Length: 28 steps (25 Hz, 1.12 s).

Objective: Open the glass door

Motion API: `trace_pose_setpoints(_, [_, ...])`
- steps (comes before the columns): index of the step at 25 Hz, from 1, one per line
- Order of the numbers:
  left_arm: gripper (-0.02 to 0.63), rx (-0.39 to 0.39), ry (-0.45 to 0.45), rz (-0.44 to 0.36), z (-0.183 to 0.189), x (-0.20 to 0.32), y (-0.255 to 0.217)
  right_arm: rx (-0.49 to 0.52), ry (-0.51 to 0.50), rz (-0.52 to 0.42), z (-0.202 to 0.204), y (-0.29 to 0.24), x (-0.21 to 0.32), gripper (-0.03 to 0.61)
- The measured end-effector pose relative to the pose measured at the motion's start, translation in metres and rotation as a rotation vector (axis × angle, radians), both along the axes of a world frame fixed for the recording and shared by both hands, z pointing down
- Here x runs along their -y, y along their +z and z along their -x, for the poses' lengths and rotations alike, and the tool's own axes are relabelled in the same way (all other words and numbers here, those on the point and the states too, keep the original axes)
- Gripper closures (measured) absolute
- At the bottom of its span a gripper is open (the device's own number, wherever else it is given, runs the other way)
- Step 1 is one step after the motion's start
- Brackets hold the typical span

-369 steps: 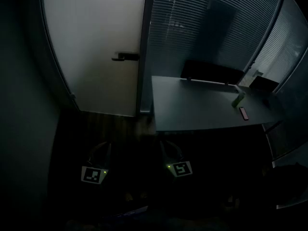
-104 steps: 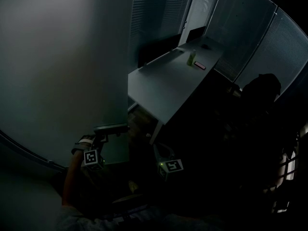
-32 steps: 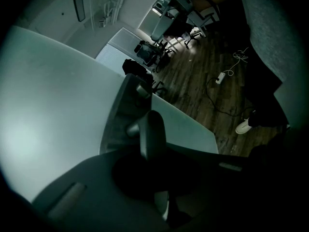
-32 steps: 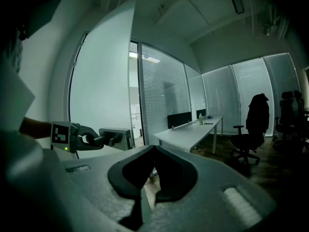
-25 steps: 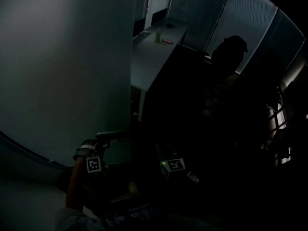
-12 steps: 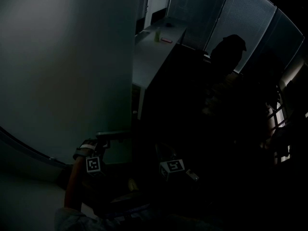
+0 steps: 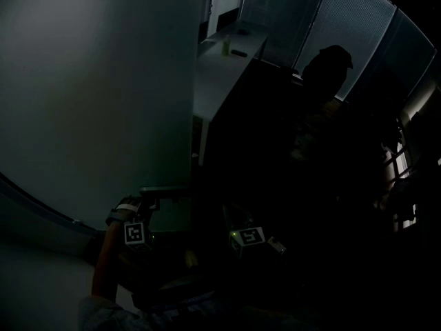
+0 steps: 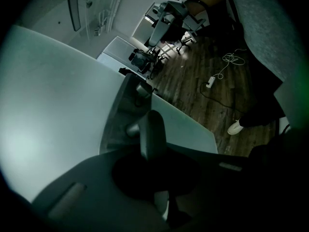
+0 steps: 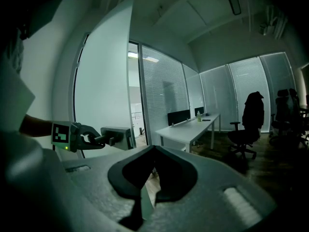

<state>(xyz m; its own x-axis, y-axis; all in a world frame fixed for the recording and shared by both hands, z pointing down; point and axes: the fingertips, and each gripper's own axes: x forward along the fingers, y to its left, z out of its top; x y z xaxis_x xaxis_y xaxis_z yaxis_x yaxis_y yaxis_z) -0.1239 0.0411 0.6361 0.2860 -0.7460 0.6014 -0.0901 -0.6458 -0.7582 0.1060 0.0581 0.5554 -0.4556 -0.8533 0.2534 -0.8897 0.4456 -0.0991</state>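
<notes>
The frosted glass door [image 7: 103, 81] fills the left of the head view and stands swung open. My left gripper [image 7: 146, 204] is shut on its dark lever handle [image 7: 167, 192]. In the left gripper view the handle [image 8: 151, 132] runs straight into the jaws of my left gripper [image 8: 153, 153], beside the door edge. From the right gripper view, the left gripper [image 9: 96, 139] pinches the handle by the lock plate [image 9: 118, 137]. My right gripper [image 7: 249, 236] hangs to the right of the door, shut and empty, with its jaws together [image 9: 154, 148].
A white desk [image 7: 220, 61] with a small bottle [image 7: 225, 47] stands past the door, along slatted glass partitions [image 7: 358, 33]. A jacket hangs on an office chair [image 9: 251, 124]. Beyond the door are wood floor, a cable with power strip [image 8: 210, 81] and a person's shoe [image 8: 235, 127].
The door has swung a little further with the left gripper still on the handle. The desk has slid up and to the right in the head view. The right gripper shifted slightly alongside.
</notes>
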Motion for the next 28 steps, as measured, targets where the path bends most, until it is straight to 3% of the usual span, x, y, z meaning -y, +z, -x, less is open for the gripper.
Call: trace_pose_setpoints(28, [0.611,0.007,0.069,0.011,-0.001,-0.057,0.001,0.014,0.015,-0.002,0.008,0.003,-0.068,0.575])
